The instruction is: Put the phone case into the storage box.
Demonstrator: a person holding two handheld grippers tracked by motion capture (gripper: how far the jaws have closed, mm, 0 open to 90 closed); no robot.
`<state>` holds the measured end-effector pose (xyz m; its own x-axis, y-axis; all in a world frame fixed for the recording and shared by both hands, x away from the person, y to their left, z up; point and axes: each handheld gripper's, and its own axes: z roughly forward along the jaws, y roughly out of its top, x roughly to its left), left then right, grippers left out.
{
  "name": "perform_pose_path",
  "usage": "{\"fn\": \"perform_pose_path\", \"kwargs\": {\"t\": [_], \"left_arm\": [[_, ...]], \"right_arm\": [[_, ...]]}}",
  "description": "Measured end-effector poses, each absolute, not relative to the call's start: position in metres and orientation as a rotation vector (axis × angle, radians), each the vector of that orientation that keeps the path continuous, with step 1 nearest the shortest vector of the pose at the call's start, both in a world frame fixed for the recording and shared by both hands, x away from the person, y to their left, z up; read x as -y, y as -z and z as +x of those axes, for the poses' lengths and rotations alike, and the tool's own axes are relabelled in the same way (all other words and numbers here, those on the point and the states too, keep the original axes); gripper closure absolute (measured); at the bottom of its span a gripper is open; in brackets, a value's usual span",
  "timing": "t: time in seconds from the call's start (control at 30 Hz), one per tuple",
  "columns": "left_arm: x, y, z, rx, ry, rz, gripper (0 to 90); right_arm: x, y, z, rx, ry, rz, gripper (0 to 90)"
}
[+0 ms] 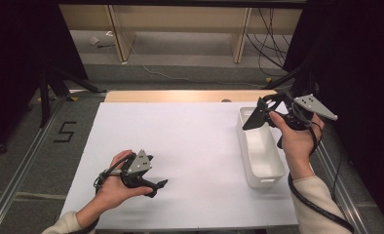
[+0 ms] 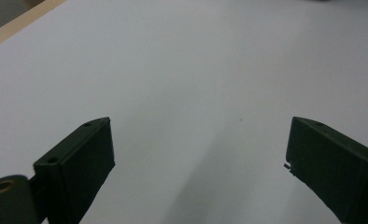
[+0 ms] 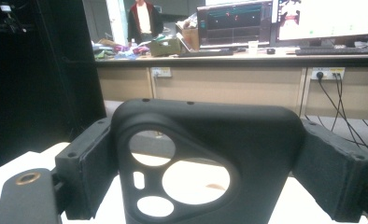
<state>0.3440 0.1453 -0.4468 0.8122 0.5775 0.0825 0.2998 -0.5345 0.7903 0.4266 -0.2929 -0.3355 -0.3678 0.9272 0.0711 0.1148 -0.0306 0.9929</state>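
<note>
Black phone case [image 3: 205, 154], camera cutouts facing the lens, clamped across its width between pads of right gripper [image 1: 259, 116]. Held aloft over far end of white bin [image 1: 264, 171], long axis of bin running toward the person. Case directly above bin opening, so likely next move: straight down and release. Left gripper [image 1: 157, 187] resting low on white table [image 1: 180, 131], jaws spread wide, holding nothing, well apart from bin.
</note>
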Motion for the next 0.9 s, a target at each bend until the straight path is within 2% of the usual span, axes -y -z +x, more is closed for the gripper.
{"fn": "perform_pose_path", "kwargs": {"t": [0.9], "left_arm": [[-0.144, 0.447, 0.345, -0.636, -0.422, 2.167, 7.6]], "right_arm": [[0.298, 0.342, 0.438, -1.559, -1.428, 1.148, 14.8]]}}
